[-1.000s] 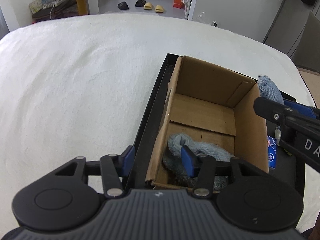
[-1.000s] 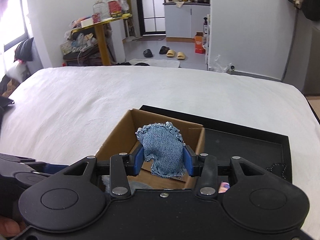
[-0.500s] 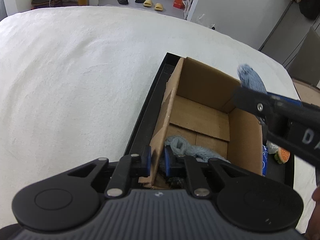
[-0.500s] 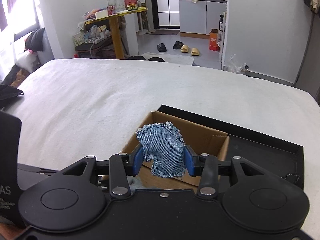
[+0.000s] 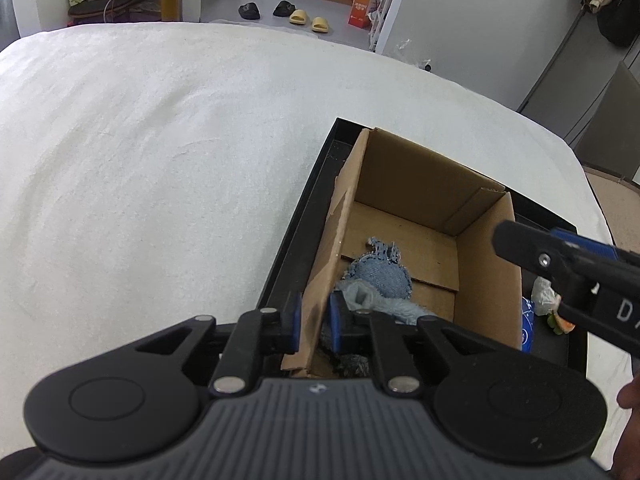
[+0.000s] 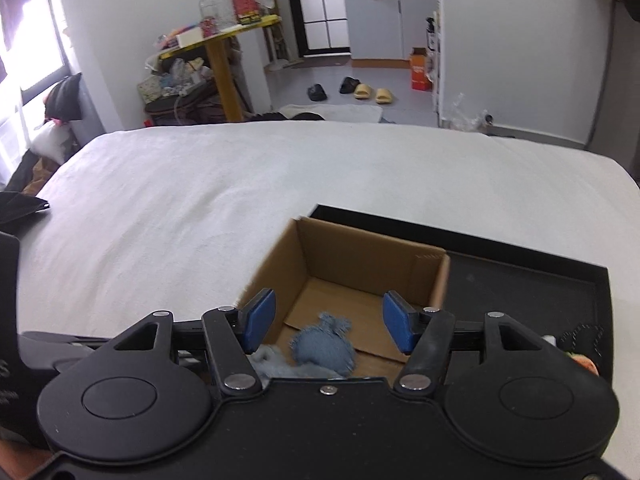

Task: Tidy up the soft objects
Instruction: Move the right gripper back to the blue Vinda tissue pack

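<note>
Now left gripper (image 5: 313, 322) clamps box (image 5: 486, 280) wall, steadying it; right gripper (image 6: 327, 322), jaws just opening, empty, above pouch (image 6: 324, 346) lying inside.

1. A bed (image 6: 240, 200) with a white cover carries everything.
2. A black tray (image 6: 540, 292) lies directly on its near right part.
3. The remaining cover is bare.

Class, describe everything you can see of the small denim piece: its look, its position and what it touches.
The denim piece is a small, rounded, padded-looking pouch of faded blue jean cloth with frayed edges and a ragged tuft at one end. It lies loose on the floor of the cardboard box, against a fluffy pale-blue cloth. No tool touches it; the right tool stands open above.
</note>
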The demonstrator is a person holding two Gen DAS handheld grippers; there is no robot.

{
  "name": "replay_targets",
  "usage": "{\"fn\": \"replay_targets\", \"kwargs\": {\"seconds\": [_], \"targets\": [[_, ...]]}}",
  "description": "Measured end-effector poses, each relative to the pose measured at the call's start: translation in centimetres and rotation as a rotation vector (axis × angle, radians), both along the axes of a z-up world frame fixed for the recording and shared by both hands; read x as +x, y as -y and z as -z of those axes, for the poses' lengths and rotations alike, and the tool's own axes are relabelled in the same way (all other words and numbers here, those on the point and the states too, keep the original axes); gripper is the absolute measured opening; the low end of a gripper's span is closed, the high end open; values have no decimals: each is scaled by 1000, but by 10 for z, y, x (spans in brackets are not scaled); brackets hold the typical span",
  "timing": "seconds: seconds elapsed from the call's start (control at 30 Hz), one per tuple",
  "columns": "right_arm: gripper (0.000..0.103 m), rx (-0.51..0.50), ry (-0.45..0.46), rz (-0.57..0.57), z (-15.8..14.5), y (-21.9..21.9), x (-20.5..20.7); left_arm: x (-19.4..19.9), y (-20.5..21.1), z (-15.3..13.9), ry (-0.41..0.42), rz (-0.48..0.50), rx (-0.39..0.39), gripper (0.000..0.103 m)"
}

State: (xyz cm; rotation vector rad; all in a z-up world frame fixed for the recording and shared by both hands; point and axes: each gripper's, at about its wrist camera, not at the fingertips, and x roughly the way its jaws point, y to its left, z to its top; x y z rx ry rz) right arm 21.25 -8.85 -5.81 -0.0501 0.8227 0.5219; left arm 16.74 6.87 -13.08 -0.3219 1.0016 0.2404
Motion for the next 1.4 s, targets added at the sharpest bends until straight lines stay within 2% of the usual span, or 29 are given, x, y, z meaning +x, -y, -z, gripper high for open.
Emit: {"fn": "replay_targets", "kwargs": {"seconds": [0.47, 0.53, 0.8, 0.93, 1.07, 1.23, 1.3, 1.4], "targets": [[59, 1, -5, 86, 15, 47, -6, -4, 15, -10, 10, 16, 99, 18], [59, 6, -12, 96, 19, 54, -7, -3, 19, -11, 8, 23, 128, 21], [59, 27, -37, 152, 39, 86, -9, -4, 32, -14, 7, 38, 229, 43], [60, 48, -53, 174, 52, 100, -11, -4, 40, -14, 4, 50, 275, 49], [74, 52, -34, 179, 62, 106, -16, -3, 47, -14, -1, 54, 323, 53], [76, 74, -45, 224, 78, 115, -15, 1, 54, -12, -18, 61, 374, 58], [83, 67, -41, 256, 85, 117, -15, 2, 58, -11, -26, 67, 399, 60], [86, 60, -45, 290, 96, 119, -13, 4, 64, -10, -35, 75, 437, 63]]}}
